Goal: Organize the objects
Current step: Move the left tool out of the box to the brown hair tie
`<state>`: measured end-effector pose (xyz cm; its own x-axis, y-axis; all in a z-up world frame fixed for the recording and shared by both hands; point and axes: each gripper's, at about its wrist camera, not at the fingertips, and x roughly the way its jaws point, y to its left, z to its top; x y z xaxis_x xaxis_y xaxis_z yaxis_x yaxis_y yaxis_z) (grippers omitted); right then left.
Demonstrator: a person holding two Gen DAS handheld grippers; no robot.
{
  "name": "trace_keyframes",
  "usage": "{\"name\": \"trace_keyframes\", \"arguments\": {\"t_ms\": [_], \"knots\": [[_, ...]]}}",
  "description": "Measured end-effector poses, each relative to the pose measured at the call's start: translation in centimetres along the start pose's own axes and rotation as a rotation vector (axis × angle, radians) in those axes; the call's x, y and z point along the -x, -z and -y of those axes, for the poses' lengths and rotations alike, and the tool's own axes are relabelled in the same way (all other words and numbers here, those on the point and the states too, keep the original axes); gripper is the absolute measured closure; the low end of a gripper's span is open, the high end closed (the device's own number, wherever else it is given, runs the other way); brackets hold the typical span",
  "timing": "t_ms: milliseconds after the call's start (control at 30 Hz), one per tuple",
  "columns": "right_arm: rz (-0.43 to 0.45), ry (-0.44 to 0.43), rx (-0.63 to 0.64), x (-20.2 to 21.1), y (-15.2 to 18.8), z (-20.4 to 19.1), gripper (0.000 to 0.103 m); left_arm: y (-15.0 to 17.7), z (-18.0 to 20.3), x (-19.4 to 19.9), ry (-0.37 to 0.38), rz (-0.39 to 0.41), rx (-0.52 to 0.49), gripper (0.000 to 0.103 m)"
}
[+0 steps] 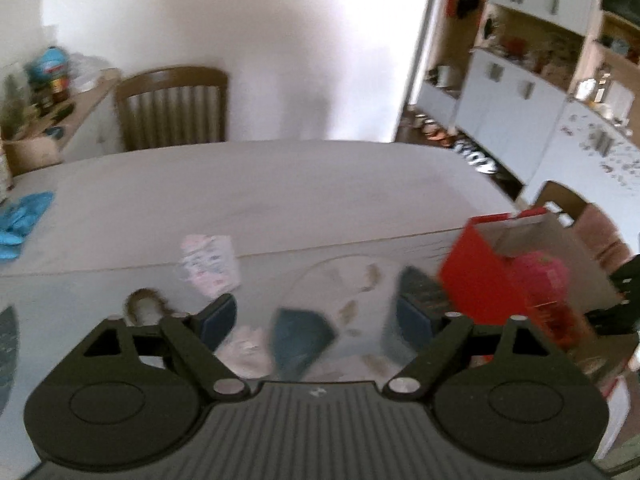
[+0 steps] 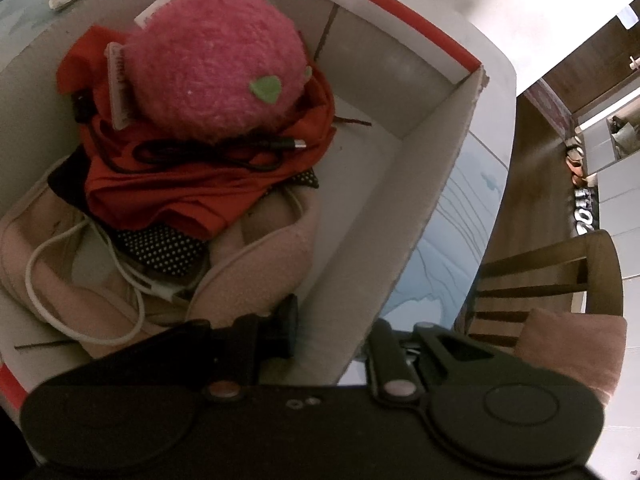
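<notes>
A red cardboard box (image 1: pixel 476 276) stands at the table's right edge. In the right wrist view its white inside wall (image 2: pixel 400 208) holds a pink plush strawberry (image 2: pixel 212 76) on red cloth (image 2: pixel 168 196), a black cable (image 2: pixel 208 152), a white cable (image 2: pixel 80 236) and beige fabric (image 2: pixel 248 280). My right gripper (image 2: pixel 332 332) is shut on the box's near wall, one finger inside and one outside. My left gripper (image 1: pixel 316 312) is open above a blue cloth (image 1: pixel 300 340), a pink item (image 1: pixel 248 352) and a patterned packet (image 1: pixel 210 264) on the table.
A brown furry item (image 1: pixel 144 306) lies left of my left gripper. Blue gloves (image 1: pixel 22 220) lie at the table's left. A wooden chair (image 1: pixel 172 108) stands behind the table; another chair (image 2: pixel 548 280) with a pink cushion stands by the box. Cabinets line the right.
</notes>
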<state>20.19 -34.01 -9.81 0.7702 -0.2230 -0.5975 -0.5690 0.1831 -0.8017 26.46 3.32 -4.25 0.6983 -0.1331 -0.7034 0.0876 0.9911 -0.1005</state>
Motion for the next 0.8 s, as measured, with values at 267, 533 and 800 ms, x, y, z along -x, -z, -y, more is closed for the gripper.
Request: {"name": "trace_keyframes", "arguments": {"t_ms": [267,533,800], "knots": [[-0.031,0.009,-0.022,-0.3,-0.3,-0.3,0.087,1.5,-4.7,-3.0,-0.112,-0.052,0.034,0.000],[-0.082,0.033,-0.046,-0.2,-1.1,-1.2,0.085,1.5,-10.6,-7.8,-0.238,-0.107,0.147,0.000],[-0.118,0.037,-0.086,-0.6,-1.2,-1.2,0.085,1.2,-14.3,-10.3,-0.325,-0.121,0.233,0.001]]}}
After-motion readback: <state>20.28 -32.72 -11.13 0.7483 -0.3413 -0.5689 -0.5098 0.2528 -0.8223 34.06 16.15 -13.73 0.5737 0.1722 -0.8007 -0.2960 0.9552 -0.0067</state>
